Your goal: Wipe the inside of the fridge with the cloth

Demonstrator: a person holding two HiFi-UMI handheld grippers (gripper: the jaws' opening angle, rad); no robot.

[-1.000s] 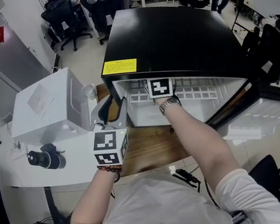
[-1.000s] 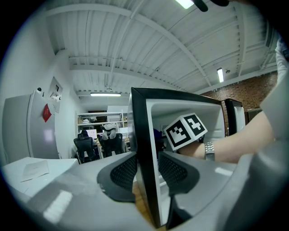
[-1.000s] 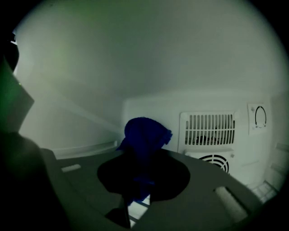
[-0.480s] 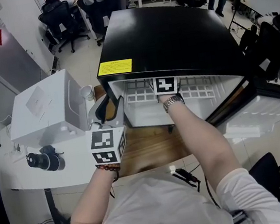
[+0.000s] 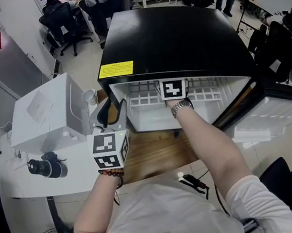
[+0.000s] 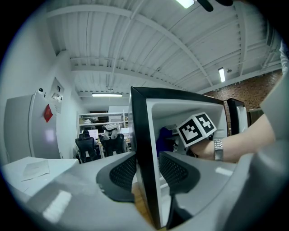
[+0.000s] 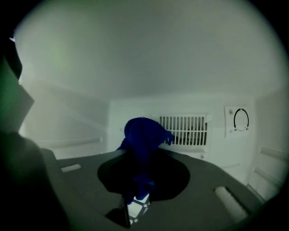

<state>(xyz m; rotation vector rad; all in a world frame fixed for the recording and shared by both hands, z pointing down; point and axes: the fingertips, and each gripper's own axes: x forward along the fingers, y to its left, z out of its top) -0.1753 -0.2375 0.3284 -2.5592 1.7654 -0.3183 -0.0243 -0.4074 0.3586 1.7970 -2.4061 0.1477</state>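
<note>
Cloth (image 7: pixel 143 135), dark blue and bunched up, is pinched between the jaws of my right gripper (image 7: pixel 142 176), which are closed on it, a fold standing up above the tips. That gripper is reached well inside the fridge (image 5: pixel 171 33), with the cloth held up in front of the white back wall, just before the slotted vent (image 7: pixel 183 128). A round dial (image 7: pixel 240 120) is set in the wall to the right of the vent. From my head view only the marker cube (image 5: pixel 173 89) and my wrist show at the fridge mouth, above the white wire shelf (image 5: pixel 143 100).

My left gripper (image 5: pixel 114 111) is at the front left corner of the fridge, pointing almost level. Its jaws straddle the front edge of the left side wall (image 6: pixel 143 135), one pad outside and one inside. Both pads seem to lie against the wall, though the wide-angle view makes the contact hard to judge.

The fridge stands on a wooden tabletop (image 5: pixel 157 152), its door (image 5: pixel 276 115) swung open to the right. A white box (image 5: pixel 47 109) stands just beside it on the left.
</note>
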